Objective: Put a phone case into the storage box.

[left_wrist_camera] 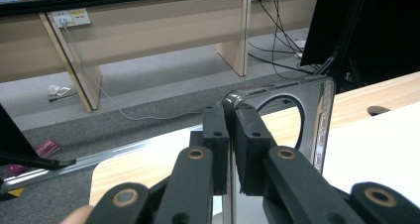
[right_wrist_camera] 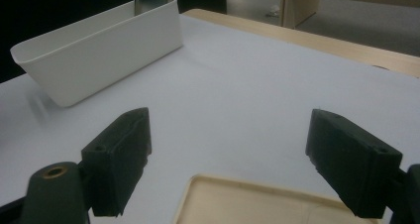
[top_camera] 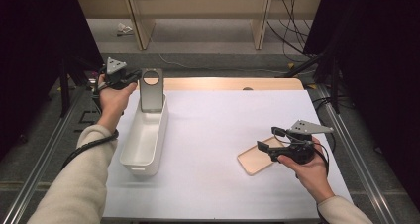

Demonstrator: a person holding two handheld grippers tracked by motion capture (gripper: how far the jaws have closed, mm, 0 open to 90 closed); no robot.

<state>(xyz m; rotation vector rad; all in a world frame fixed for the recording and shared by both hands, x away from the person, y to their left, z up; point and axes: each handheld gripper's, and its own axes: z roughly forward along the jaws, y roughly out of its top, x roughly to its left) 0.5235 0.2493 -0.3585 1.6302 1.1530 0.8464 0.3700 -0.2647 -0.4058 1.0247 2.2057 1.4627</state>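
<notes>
Item: grey metal plate with round hole, upright at far end of white bin, top corner clamped by left hand-held gripper.
Right hand-held gripper: jaws apart, nothing between, over wooden tray on counter.

Risks, judged:
- corner-only pinch; plate may pivot or slip into bin.
- plate edge may catch bin wall, dragging or tipping bin.

View notes:
- left gripper view: pads pressed on plate edge; high view too coarse.
- right gripper view: open gap over tray rim.
</notes>
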